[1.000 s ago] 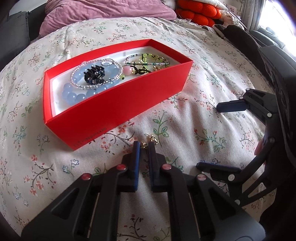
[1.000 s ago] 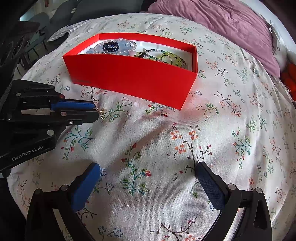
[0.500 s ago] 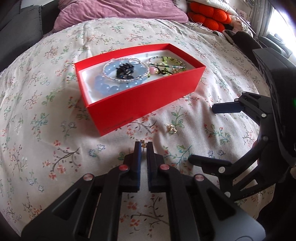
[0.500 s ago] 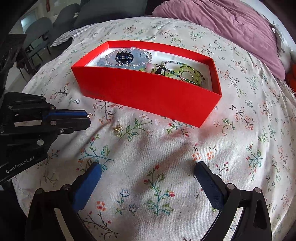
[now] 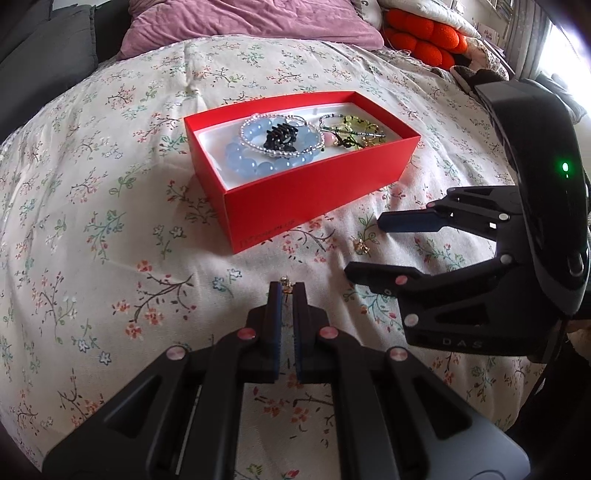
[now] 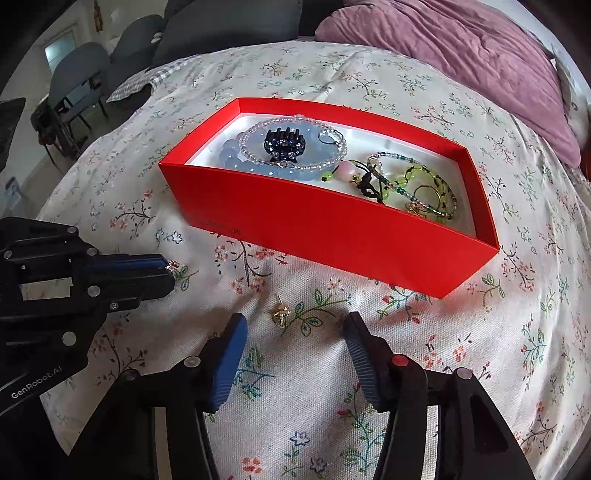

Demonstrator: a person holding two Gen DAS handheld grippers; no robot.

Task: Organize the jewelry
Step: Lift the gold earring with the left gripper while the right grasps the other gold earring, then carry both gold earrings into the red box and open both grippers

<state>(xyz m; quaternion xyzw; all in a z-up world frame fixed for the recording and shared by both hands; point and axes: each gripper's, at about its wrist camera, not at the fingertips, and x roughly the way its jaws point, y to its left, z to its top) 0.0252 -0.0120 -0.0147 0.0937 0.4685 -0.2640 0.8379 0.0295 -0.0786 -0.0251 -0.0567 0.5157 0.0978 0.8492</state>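
A red box (image 5: 317, 195) (image 6: 332, 225) sits on the floral bedspread and holds a blue bead bracelet (image 5: 258, 162), a black hair clip (image 6: 284, 142) and green bead strings (image 6: 424, 184). My left gripper (image 5: 287, 290) (image 6: 168, 267) is shut on a small gold earring (image 5: 286, 282) (image 6: 173, 264), held above the bedspread near the box's front. A second gold earring (image 5: 362, 245) (image 6: 280, 314) lies on the bedspread. My right gripper (image 6: 295, 332) (image 5: 369, 243) is open, its jaws on either side of that earring.
A purple duvet (image 5: 240, 22) (image 6: 461, 48) and an orange cushion (image 5: 421, 37) lie at the head of the bed. Grey chairs (image 6: 85, 74) stand beyond the bed's left edge. The floral bedspread (image 5: 92, 221) spreads around the box.
My left gripper has lifted one gold earring and drawn back to the left of the box front. My right gripper has moved in over the second earring left on the bedspread.
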